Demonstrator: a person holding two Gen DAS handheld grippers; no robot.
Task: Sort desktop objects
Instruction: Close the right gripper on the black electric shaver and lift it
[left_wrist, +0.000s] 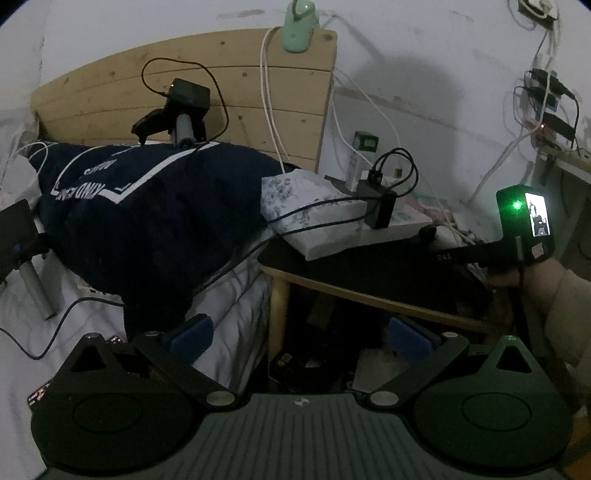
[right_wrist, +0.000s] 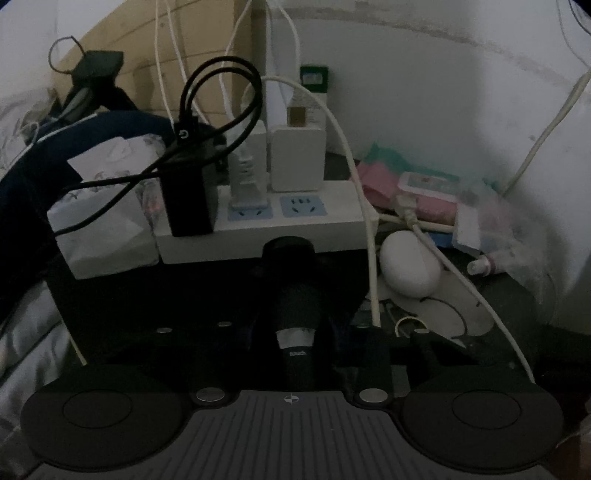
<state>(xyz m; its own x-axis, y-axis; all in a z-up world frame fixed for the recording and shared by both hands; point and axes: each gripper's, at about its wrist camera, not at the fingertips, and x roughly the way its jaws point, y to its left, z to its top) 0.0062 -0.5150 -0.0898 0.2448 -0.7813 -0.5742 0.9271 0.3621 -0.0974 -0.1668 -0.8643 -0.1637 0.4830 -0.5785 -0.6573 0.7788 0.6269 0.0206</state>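
Little room beside power strip (right_wrist: 266, 230)

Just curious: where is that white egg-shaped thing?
In the right wrist view, the white egg-shaped case lies on the dark table, right of centre, just beyond the power strip's right end.

Dim, grainy fisheye views with curved edges; heavy shadow darkens both foregrounds.

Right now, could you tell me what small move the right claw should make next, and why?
Probably a short lift straight up: the right claw looks shut on the dark bottle, with the power strip and a white cable close by.
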